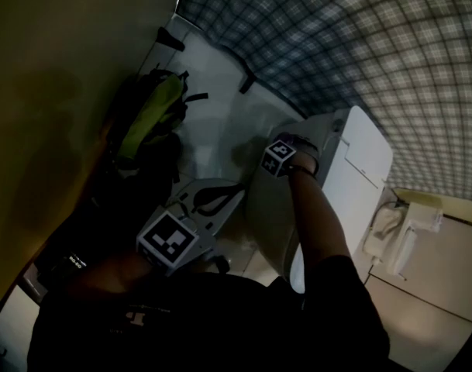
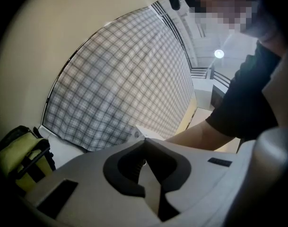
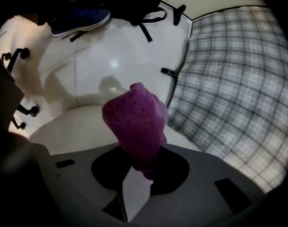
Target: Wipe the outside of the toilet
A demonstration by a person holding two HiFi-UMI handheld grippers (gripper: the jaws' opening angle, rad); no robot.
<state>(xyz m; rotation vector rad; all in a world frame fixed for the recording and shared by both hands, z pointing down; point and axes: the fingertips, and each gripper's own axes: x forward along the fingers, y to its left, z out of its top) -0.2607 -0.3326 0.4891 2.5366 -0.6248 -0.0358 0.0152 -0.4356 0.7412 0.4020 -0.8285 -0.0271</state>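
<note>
Position: the right gripper [image 3: 134, 163] is low beside the toilet [image 1: 268, 208], jaws closed tight on a purple cloth [image 3: 135, 119], which bulges out past the tips above the pale curved outer shell. Contact between cloth and shell cannot be confirmed (the wad hides the meeting point). Left gripper [image 2: 144, 143] is held back, pointing up toward the plaid wall [image 2: 125, 79], jaws together, nothing between them. Toilet stands in the corner against that wall, with a yellow-green backpack [image 1: 146, 118] on the floor near its side.

Hazards, in my judgement: the cloth looks pinched at one end only, so hard rubbing could drag it from the jaws. A loose black strap [image 3: 146, 32] lies on the tiles and could snag. Dim light may leave patches unwiped.
</note>
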